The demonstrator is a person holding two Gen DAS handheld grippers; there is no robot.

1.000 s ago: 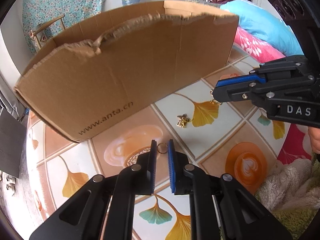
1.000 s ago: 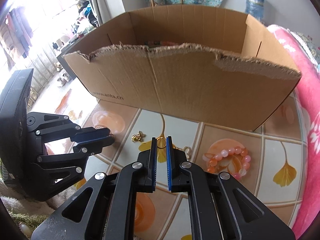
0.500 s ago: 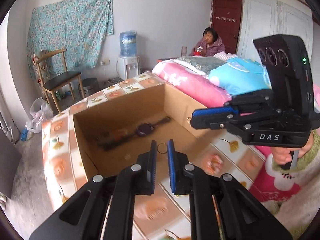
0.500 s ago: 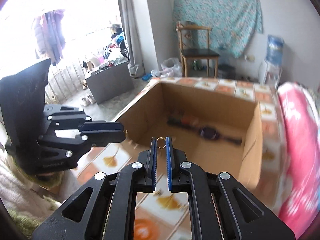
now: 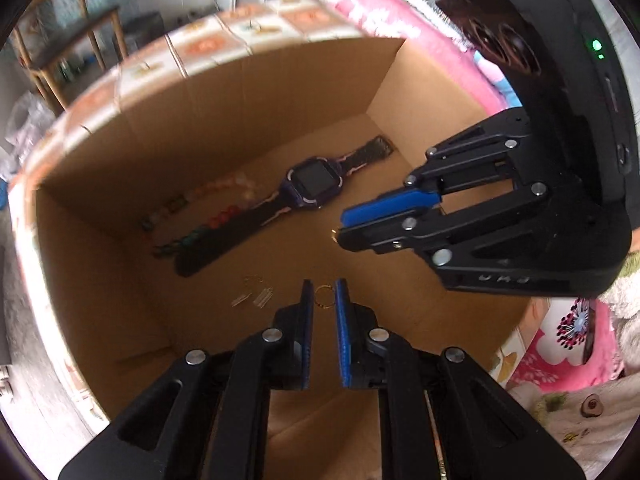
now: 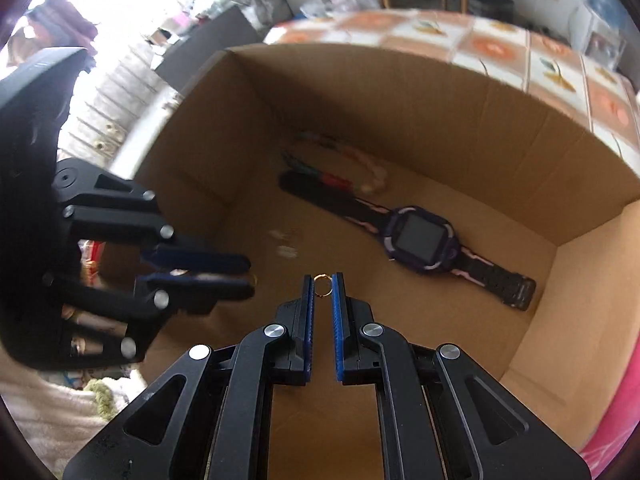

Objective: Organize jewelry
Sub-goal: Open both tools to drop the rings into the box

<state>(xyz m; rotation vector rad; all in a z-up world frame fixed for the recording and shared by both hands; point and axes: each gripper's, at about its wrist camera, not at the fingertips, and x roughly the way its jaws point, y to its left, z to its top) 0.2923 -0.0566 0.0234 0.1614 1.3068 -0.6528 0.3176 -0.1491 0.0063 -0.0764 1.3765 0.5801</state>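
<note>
Both grippers (image 5: 323, 298) pinch rings (image 6: 321, 285) — prob. over box (image 5: 248, 128).

The left gripper (image 5: 323, 294) points forward and down, its blue-padded fingers (image 5: 341, 320) drawn close on a small gold ring (image 5: 323, 297) pinched at the tips. The right gripper (image 6: 322, 286) takes the same pose, narrow jaws clamping a second gold ring (image 6: 321, 285). In each wrist view the other gripper reaches in from the side, fingers nearly together.
</note>
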